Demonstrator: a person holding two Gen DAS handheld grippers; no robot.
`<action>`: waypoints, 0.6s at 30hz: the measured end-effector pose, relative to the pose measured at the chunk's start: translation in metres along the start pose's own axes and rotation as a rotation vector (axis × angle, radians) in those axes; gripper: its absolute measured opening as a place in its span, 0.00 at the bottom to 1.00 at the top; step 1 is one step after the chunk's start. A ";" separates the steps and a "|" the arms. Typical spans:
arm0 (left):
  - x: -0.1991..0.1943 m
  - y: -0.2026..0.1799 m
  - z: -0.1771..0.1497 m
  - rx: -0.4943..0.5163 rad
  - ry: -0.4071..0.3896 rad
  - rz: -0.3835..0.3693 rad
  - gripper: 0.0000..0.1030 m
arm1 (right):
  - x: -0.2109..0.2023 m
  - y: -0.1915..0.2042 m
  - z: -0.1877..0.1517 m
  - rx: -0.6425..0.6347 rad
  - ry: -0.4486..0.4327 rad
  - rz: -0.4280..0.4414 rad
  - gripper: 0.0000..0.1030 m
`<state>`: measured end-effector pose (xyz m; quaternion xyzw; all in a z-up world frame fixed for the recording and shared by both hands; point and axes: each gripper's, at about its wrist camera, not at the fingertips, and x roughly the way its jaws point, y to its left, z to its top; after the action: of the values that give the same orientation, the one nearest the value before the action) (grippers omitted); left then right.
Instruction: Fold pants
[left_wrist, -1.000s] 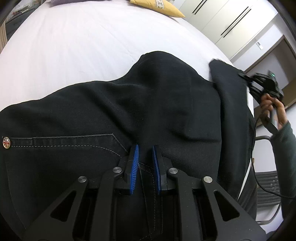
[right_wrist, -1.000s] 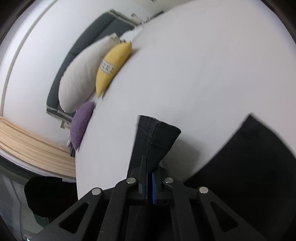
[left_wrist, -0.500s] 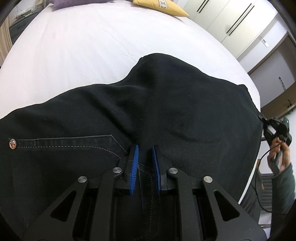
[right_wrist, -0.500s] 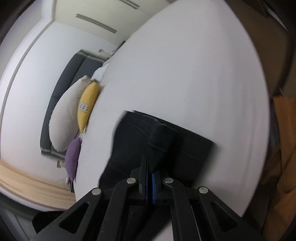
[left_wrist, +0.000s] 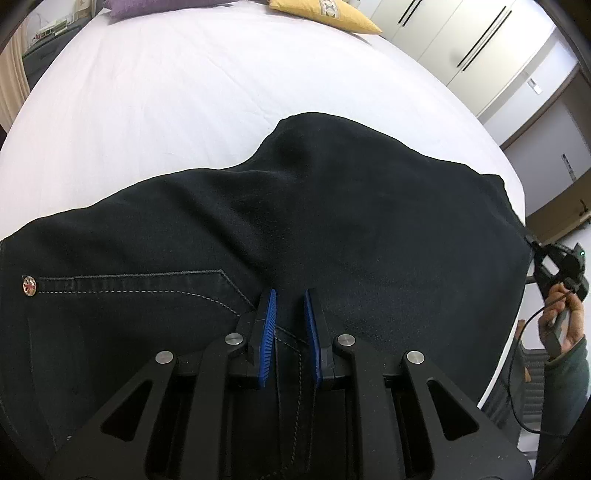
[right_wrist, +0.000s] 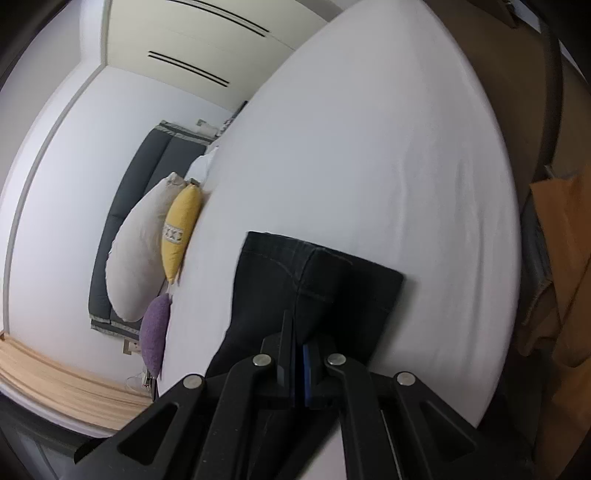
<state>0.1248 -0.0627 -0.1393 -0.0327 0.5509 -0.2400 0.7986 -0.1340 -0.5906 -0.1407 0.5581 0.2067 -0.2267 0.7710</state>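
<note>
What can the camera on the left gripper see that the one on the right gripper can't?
Only the left wrist view shows the pants' metal button, the pocket stitching, and the person's hand holding the right gripper at the far hem.

Only the right wrist view shows the grey pillow, the dark headboard, and the hem's folded corner up close.

Both show the black pants, the white bed, the yellow cushion, the purple cushion and the wardrobe doors.
</note>
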 end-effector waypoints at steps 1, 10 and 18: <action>0.000 0.000 0.000 0.001 -0.002 -0.002 0.15 | 0.002 -0.005 -0.001 0.010 0.007 -0.004 0.03; -0.002 0.007 -0.006 0.000 -0.016 -0.019 0.15 | 0.002 -0.019 0.000 0.035 -0.009 -0.021 0.02; -0.005 0.016 -0.008 -0.013 -0.031 -0.040 0.15 | -0.019 -0.023 0.018 -0.003 -0.051 -0.055 0.18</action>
<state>0.1220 -0.0448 -0.1431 -0.0528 0.5392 -0.2516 0.8020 -0.1615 -0.6117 -0.1426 0.5452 0.2025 -0.2618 0.7702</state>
